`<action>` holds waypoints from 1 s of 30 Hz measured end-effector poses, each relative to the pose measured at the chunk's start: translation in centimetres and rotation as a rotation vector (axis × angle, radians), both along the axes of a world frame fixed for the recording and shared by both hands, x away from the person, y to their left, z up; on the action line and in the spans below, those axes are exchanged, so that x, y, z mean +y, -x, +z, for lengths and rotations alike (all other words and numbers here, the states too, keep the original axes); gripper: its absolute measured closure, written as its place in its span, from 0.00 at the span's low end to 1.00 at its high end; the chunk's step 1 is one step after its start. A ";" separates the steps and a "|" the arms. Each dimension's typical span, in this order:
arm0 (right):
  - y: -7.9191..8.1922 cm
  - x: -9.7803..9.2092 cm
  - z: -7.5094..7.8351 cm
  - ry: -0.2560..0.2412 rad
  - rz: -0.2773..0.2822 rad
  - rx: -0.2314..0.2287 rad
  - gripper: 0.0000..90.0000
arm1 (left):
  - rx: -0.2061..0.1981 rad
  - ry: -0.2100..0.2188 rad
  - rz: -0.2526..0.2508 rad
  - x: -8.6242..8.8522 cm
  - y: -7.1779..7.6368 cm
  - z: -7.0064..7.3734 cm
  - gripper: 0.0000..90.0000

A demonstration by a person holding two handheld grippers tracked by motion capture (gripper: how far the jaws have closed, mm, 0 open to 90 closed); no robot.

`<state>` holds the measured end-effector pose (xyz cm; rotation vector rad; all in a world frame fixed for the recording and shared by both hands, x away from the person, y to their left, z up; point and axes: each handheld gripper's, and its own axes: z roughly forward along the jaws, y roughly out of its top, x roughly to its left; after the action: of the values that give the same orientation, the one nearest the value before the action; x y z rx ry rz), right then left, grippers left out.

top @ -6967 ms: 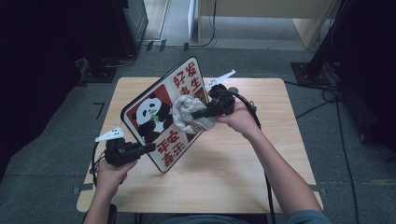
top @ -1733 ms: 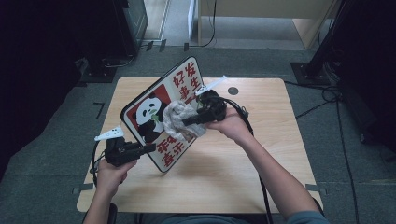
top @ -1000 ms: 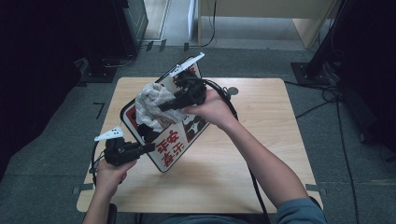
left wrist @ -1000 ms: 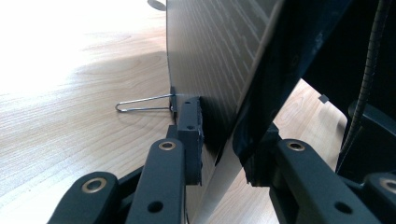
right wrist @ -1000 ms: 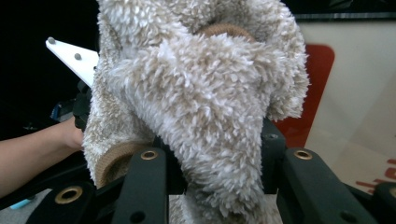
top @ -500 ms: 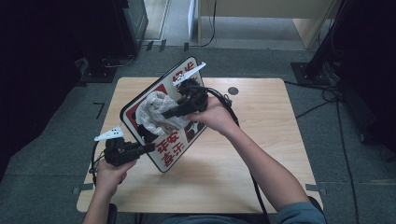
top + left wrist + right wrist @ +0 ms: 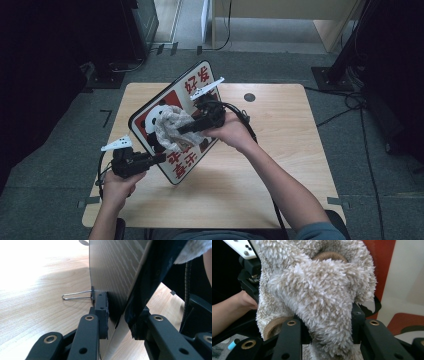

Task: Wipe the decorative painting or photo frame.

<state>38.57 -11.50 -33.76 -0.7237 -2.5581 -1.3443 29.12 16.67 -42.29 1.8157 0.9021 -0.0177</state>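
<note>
**Wiping the panda sign while it is held tilted**

We are in the middle of cleaning a sign board (image 7: 176, 122), and each of our hands has a different job.

Our left gripper (image 7: 150, 160) is clamped on the lower left edge of the sign. In the left gripper view the two jaws press on the thin board (image 7: 112, 272) from both sides, one on the grey back and one on the front. We judge that this grip is there to keep the sign tilted up from the table (image 7: 280, 150), with its bottom corner resting on the wood, so the printed face looks toward us and the other hand can reach it. A small wire clip (image 7: 76, 295) lies on the table just behind the board.

Our right gripper (image 7: 181, 131) is closed on a fluffy beige cloth (image 7: 169, 127). In the right gripper view the cloth (image 7: 312, 290) bulges out between the jaws and covers much of the red and white face behind it. The cloth lies against the middle of the sign, over the panda picture, so we think the wiping stroke is now there.

The bunched shape of the cloth gives a soft, wide pad, which seems good for rubbing a flat surface without a scratch. The risk we see is that hard pressure could push the board out of the left grip
</note>
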 end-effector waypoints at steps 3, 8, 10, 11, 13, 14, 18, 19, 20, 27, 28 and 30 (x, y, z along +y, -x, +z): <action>0.1 -0.1 -0.6 0.003 0.001 0.004 0.72 | -0.001 0.000 0.000 0.0 0.0 0.0 0.81; 0.3 -0.3 -1.6 0.005 0.001 0.015 0.72 | -0.001 -0.001 -0.001 0.0 0.0 0.0 0.81; 0.4 -0.3 -1.8 0.008 0.000 0.018 0.72 | -0.001 -0.001 -0.001 0.0 0.0 0.0 0.81; 0.4 -0.3 -2.0 0.006 -0.002 0.022 0.72 | -0.001 -0.001 -0.001 0.0 0.0 0.0 0.81; 0.5 -0.5 -2.5 0.010 0.000 0.029 0.72 | -0.001 -0.001 -0.001 0.0 0.0 0.0 0.81; 0.5 -0.5 -2.5 0.010 0.000 0.029 0.72 | -0.001 -0.001 -0.001 0.0 0.0 0.0 0.81; 0.6 -0.6 -3.4 0.021 0.005 0.033 0.72 | -0.002 0.000 -0.001 0.0 0.0 0.0 0.81; 0.6 -0.6 -3.4 0.021 0.005 0.033 0.72 | -0.002 0.000 -0.001 0.0 0.0 0.0 0.81; 0.7 -0.6 -3.5 0.021 0.003 0.035 0.72 | -0.001 0.000 -0.001 0.0 0.0 0.0 0.81; 0.9 -1.0 -5.2 0.027 -0.001 0.055 0.72 | 0.001 0.002 -0.001 0.0 0.0 0.0 0.80; 0.9 -1.0 -5.2 0.027 -0.001 0.055 0.72 | 0.001 0.002 -0.001 0.0 0.0 0.0 0.80; 1.0 -1.1 -5.7 0.028 -0.001 0.062 0.72 | 0.001 0.004 -0.001 0.0 0.0 0.0 0.80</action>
<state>37.59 -12.56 -39.44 -0.7591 -2.5329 -1.2682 29.10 16.67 -42.32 1.8125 0.9012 -0.0210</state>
